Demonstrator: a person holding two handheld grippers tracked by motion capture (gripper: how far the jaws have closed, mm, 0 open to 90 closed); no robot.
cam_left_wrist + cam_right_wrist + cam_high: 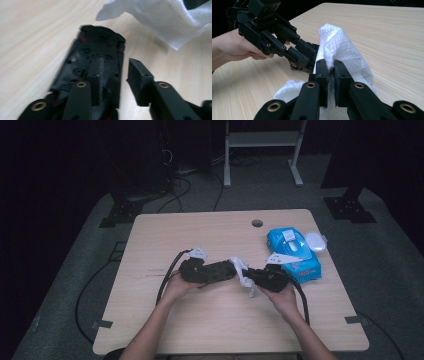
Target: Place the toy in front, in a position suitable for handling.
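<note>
- Where the high view looks down on the wooden table (pixel 200 320), the left gripper (pixel 231 269) and the right gripper (pixel 248 276) point at each other near the table's middle, each gripped from below by a hand, with a white wipe (pixel 241 272) bunched between their tips.
- In that same view a blue wipes pack (pixel 295 254) lies on the table just beyond the right gripper, a white lid (pixel 315 241) open at its far side; a cable (pixel 167 272) curves away from the left gripper toward the table's near left edge.
- In the left gripper view, the left gripper (pixel 117 71) has one jaw resting on the underside of a black toy car (pixel 100 53), which lies belly-up on the table (pixel 32 42); the other jaw stands apart beside the car, so the jaws are spread and pinch nothing.
- The white wipe (pixel 160 18) hangs in at the upper right of that view, beyond the car's far end and clear of it.
- In the right gripper view, the right gripper (pixel 331 75) has its jaws pressed together on a fold of the white wipe (pixel 337 41), which stands up above them and spills down to the table on both sides.
- Farther off in that view the left gripper (pixel 305 56) reaches in from the left, held by a hand (pixel 234 48), its tips at the toy car (pixel 295 65) just beside the wipe.
</note>
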